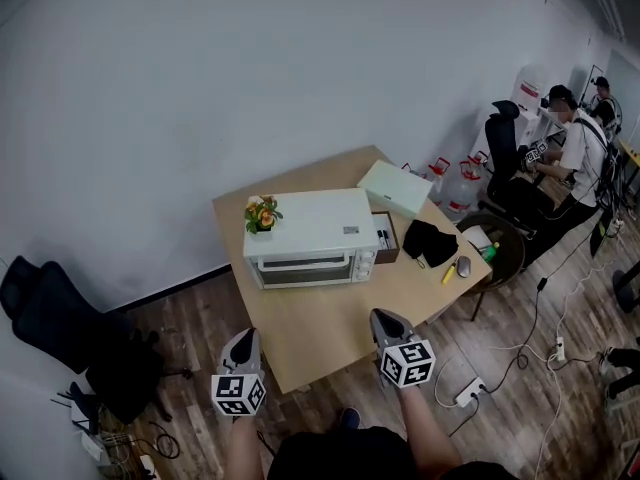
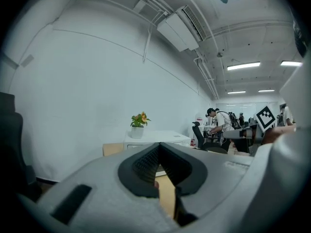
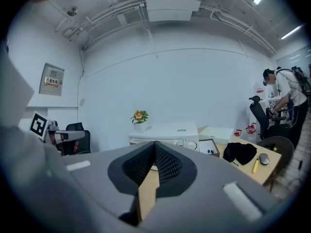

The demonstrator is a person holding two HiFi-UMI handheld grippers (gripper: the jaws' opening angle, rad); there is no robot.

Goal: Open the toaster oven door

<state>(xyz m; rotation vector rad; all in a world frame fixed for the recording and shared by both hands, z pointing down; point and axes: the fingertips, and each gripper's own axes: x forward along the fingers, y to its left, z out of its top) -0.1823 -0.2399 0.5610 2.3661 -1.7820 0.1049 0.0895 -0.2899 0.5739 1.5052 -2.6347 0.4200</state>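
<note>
A white toaster oven [image 1: 310, 230] stands on the wooden table [image 1: 330, 323], its glass door [image 1: 305, 270] closed and facing me. A small pot of orange flowers [image 1: 262, 214] sits on its top left corner. My left gripper [image 1: 243, 335] hangs at the table's near left corner, apart from the oven, its jaws shut on nothing. To its right, my right gripper [image 1: 384, 316] hovers over the table's near edge, also shut and empty. The left gripper view shows the oven [image 2: 155, 137] beyond the closed left gripper [image 2: 158, 145]. The right gripper view shows the oven [image 3: 167, 132] past the closed right gripper [image 3: 155, 143].
Right of the oven lie a white box [image 1: 395, 188], a dark tray [image 1: 385, 236], a black cloth [image 1: 430, 243], a mouse [image 1: 463, 266] and a yellow marker [image 1: 449, 273]. A black office chair [image 1: 50, 318] stands left. A person [image 1: 570, 153] sits at the far right. A power strip [image 1: 468, 393] lies on the floor.
</note>
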